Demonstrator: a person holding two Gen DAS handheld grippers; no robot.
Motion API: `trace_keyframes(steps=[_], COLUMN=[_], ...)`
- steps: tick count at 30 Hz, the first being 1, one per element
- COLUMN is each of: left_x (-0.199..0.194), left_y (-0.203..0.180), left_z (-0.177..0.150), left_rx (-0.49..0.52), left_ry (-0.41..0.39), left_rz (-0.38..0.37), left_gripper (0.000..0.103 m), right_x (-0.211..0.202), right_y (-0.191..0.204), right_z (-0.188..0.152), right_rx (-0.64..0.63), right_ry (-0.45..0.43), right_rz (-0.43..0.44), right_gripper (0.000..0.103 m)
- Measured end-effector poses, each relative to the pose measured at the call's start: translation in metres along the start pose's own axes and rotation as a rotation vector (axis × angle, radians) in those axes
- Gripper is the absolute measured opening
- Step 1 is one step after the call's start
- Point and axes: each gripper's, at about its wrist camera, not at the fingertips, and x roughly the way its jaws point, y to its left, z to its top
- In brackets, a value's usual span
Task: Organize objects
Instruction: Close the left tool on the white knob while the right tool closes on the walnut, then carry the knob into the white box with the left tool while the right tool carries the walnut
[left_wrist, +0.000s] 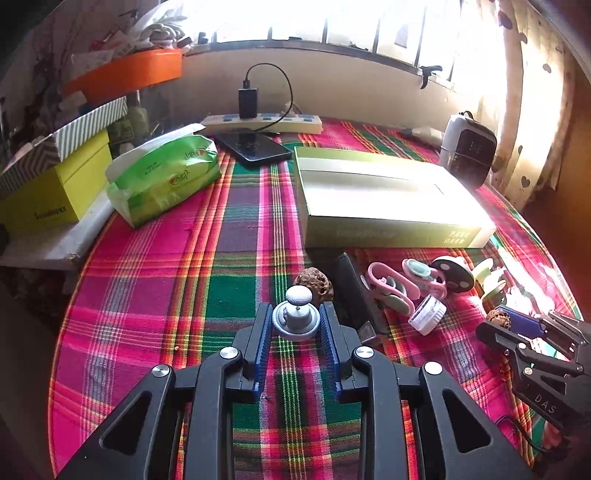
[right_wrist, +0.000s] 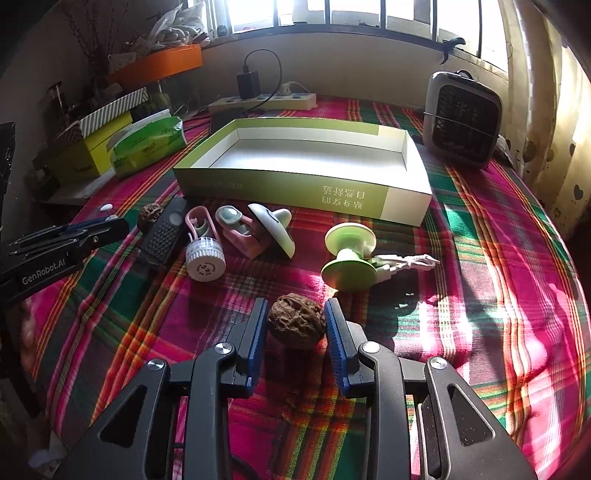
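Already both grippers are loaded over the plaid tablecloth (right_wrist: 480, 229). Between the blue pads of the right gripper (right_wrist: 296, 325) a walnut (right_wrist: 295, 325) is pinched at its widest girth, near the cloth's front edge and well apart from the open green cardboard box (right_wrist: 295, 182) behind the row of clutter. The shell is judged hard, light and deeply ridged, so it is expected to bite well against the ribbed pads; being round, it could roll out if gripped off-centre, and a hold across the middle, as shown, is judged best.

In the left gripper (left_wrist: 295, 325) a small grey metal knob (left_wrist: 297, 315) with a round cap and a flared base is clamped by its base, jaws narrowed around it. It is judged stiff, dense for its bulk and smooth, therefore more liable to slip or twist; the flange is the surest place to be held.

A second walnut (left_wrist: 316, 286) is seen just beyond it, beside a black remote control (right_wrist: 162, 232). Pink nail clippers (right_wrist: 240, 229), a white ribbed cap (right_wrist: 205, 258) and a green spool (right_wrist: 349, 254) are left lying before the box, which is still empty.
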Motion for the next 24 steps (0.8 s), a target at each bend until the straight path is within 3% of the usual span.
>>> trace_keyframes(steps=[24], left_x=[0.000], left_y=[-0.038], left_z=[0.046], left_rx=[0.052], left_ry=[-0.051], left_rz=[-0.037], left_gripper=[0.024], right_x=[-0.012], right_y=[-0.016], right_z=[0.047], right_rx=[0.001], right_ry=[-0.083], right_rz=[0.016], right_gripper=[0.032])
